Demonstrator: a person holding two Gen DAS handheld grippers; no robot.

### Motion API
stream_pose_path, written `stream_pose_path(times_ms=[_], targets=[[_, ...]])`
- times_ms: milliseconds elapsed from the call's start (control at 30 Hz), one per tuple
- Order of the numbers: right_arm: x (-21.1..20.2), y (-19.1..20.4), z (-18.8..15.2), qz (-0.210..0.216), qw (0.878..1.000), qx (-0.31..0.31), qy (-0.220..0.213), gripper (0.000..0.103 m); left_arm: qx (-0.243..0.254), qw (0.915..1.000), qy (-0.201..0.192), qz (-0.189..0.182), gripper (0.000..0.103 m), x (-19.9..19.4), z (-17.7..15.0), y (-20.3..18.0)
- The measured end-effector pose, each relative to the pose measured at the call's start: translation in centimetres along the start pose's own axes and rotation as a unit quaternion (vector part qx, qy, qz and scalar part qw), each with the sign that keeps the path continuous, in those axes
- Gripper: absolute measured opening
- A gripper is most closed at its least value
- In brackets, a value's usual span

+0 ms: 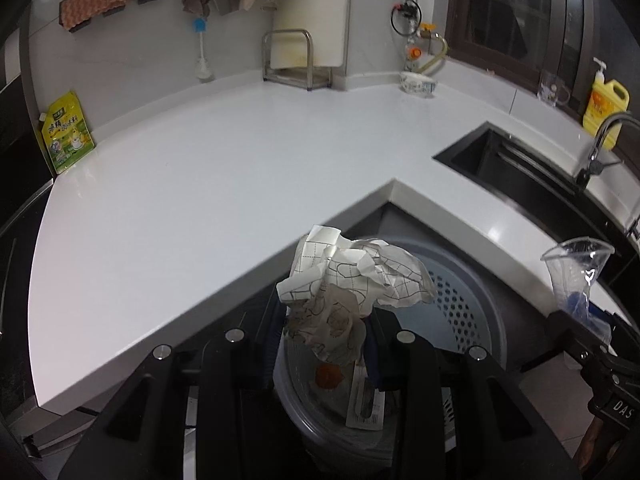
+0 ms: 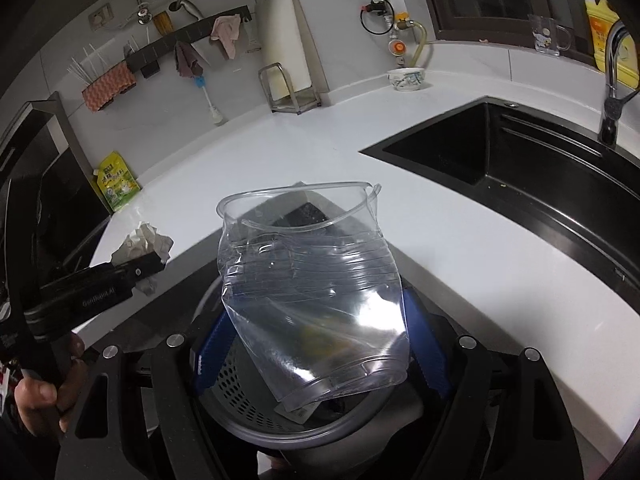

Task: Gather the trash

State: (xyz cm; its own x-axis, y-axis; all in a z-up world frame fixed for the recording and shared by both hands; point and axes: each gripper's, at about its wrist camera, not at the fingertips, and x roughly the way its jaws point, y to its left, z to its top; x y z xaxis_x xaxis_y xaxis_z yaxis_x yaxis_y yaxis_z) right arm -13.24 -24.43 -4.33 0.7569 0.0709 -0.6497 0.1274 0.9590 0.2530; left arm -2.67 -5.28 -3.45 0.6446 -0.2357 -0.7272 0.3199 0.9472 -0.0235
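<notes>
2 tongs over the bin [image 1: 460, 304]: left [image 1: 324, 344] grips crumpled paper [image 1: 352, 276], right [image 2: 320, 320] seemingly clamps the plastic cup [image 2: 312, 280].

free: countertop [image 1: 180, 200] middle | blocked: sink [image 2: 500, 168], rack [image 1: 294, 60] at wall

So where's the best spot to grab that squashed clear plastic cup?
Grip the clear plastic cup across its ribbed middle, coming from both sides, as the right gripper does now. The wall there is already crushed flatter, so the blue pads get broad faces. The rim is thin and bent, and would likely buckle.
</notes>
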Motion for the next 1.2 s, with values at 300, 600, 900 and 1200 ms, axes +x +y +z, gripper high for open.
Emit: stream_pose_path(times_ms=[300, 600, 900, 1200], targets=[[3.3, 0.3, -0.7, 0.019, 0.999, -0.002, 0.046, 0.076, 0.002, 0.9996, 0.028, 0.008, 0.037, 1.8, -1.1, -0.5], [4.1, 1.7, 0.4, 0.009, 0.998, -0.041, 0.044, 0.081, -0.008, 0.9996, 0.013, 0.023, 0.064, 1.3, -0.6, -0.1], [3.7, 1.9, 0.3, 0.003, 0.998, -0.039, 0.042, 0.082, -0.023, 0.9994, 0.009, 0.024, 0.072, 1.0, -0.5, 0.6], [3.2, 1.9, 0.2, -0.009, 0.999, -0.034, 0.035, 0.082, -0.030, 0.9990, 0.003, 0.033, 0.077, 0.5, -0.2, 0.8]])
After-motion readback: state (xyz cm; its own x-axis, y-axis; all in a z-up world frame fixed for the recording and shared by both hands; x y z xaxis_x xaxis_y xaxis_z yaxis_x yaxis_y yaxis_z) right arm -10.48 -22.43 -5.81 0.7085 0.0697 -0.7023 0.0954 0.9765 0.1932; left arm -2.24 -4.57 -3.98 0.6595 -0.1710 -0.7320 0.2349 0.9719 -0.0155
